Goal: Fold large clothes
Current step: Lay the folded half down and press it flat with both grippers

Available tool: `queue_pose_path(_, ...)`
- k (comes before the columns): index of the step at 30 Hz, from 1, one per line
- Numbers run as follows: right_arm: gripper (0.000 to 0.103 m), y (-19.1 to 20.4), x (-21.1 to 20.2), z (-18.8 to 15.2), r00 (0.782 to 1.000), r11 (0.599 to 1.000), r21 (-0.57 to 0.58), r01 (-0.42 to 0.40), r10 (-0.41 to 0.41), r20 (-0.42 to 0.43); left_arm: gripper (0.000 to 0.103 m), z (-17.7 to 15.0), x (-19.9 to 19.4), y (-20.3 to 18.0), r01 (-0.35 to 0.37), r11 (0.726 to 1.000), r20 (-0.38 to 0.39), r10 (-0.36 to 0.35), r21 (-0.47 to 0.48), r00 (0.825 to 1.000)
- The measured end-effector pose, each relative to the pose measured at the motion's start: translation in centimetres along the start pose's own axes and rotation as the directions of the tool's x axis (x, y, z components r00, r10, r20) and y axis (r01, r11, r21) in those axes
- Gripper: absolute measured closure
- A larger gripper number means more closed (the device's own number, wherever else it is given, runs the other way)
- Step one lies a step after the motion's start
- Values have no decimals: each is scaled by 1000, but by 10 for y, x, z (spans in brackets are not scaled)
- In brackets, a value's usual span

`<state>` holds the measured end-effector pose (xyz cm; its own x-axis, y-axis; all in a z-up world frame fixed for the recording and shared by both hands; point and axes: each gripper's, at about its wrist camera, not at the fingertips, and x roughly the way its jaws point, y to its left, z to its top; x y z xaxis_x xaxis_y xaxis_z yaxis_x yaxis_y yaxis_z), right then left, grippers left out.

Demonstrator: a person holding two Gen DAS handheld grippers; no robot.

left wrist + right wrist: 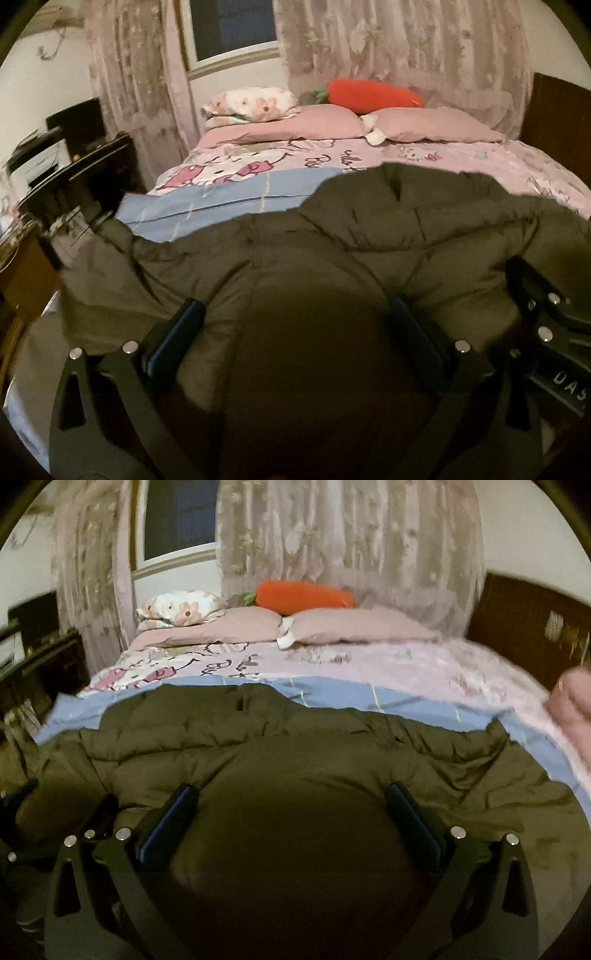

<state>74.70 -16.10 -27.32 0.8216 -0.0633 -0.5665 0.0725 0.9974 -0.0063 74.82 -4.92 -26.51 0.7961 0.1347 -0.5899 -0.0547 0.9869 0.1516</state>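
Note:
A large olive-green puffer jacket (369,229) lies across the near end of the bed; it also fills the lower half of the right wrist view (295,734). My left gripper (295,314) has its jaws wide apart with a thick bulge of the jacket between them. My right gripper (291,797) stands the same way, jaws wide with jacket fabric bulging between the fingers. The right gripper's body (546,321) shows at the right edge of the left wrist view. Whether either pair of pads presses the fabric cannot be told.
The bed has a pink cartoon-print cover (443,158) and a blue sheet (221,195). Pink pillows (432,125), a floral pillow (251,103) and an orange carrot plush (373,96) lie at the head. Dark furniture (74,177) stands left; a wooden headboard (528,620) stands right.

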Motion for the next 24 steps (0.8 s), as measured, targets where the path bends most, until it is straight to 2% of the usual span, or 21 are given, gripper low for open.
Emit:
queue_pose_path(6,1,-8,38,-17,1000,998,58,-4,5,-28,2,-4,42,-4,-5,1000,22,4,17,1000)
queue_pose_path(14,1,-6,59,-25,997,997,74,-1,6,-71,2,-8,58,-11,-23,999,-11,23,35,1000)
queue_pose_path(17,1,-11,53,-16,994,997,65,-34,41,-104,2,4,53,-3,34,999,-35,-32,43,999)
queue_pose_path(18,1,-18,44,-8,991,996,57,-64,70,-116,2,10,47,6,84,996,-43,-82,33,996)
queue_pose_path(19,1,-27,32,0,993,997,51,-58,63,-96,2,17,39,20,126,992,-34,-126,-3,991)
queue_pose_path(20,1,-41,13,11,999,999,39,-29,31,-44,2,27,25,44,135,989,9,-135,-63,991)
queue_pose_path(22,1,-64,-9,23,999,999,15,32,-33,30,2,43,10,84,74,989,54,-67,-131,996)
queue_pose_path(24,1,-96,-5,30,995,995,-10,95,-95,-6,2,52,21,117,21,991,2,-21,-136,1000)
